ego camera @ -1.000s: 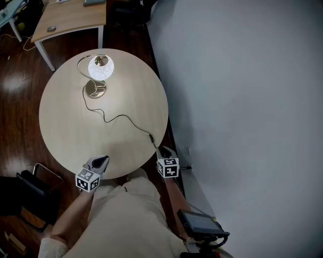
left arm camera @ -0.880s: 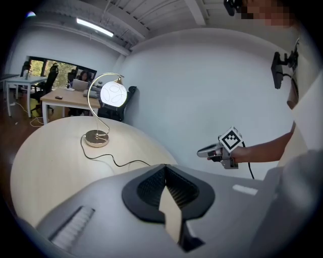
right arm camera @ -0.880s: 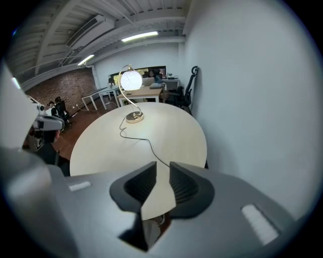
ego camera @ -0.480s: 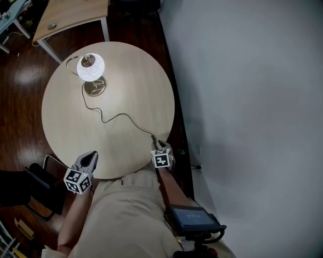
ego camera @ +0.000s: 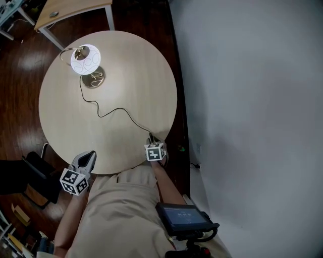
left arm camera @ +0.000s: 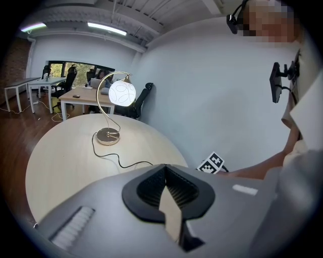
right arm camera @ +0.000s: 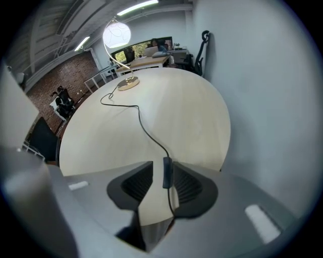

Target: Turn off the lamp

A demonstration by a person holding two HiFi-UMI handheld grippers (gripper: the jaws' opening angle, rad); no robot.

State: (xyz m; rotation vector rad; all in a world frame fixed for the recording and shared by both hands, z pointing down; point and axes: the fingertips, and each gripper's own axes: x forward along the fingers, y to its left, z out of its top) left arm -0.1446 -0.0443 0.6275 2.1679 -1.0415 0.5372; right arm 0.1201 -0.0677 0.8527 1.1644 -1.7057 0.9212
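Note:
The lamp, with a glowing white globe (ego camera: 85, 59) (left arm camera: 122, 92) (right arm camera: 116, 34) on a gold base (ego camera: 94, 79), stands at the far left of the round table (ego camera: 131, 65). Its black cord (ego camera: 116, 113) runs to an inline switch (right arm camera: 166, 172) at the near edge. My right gripper (ego camera: 154, 141) (right arm camera: 162, 168) points steeply down over that edge. Its jaws are opening, with the switch between them, close to the right pad and apart from the left one. My left gripper (ego camera: 89, 155) (left arm camera: 165, 169) hovers at the near left rim, shut and empty.
A wooden desk (ego camera: 75, 12) stands beyond the table. A grey wall (ego camera: 252, 101) runs along the right, close to the table's edge. A dark chair (ego camera: 30, 176) sits on the wood floor at the left. A screen device (ego camera: 182, 219) hangs at the person's waist.
My right gripper has dropped from beside the table's edge onto the cord's switch, and its jaws have widened. The left gripper has shifted slightly. The lamp stays lit.

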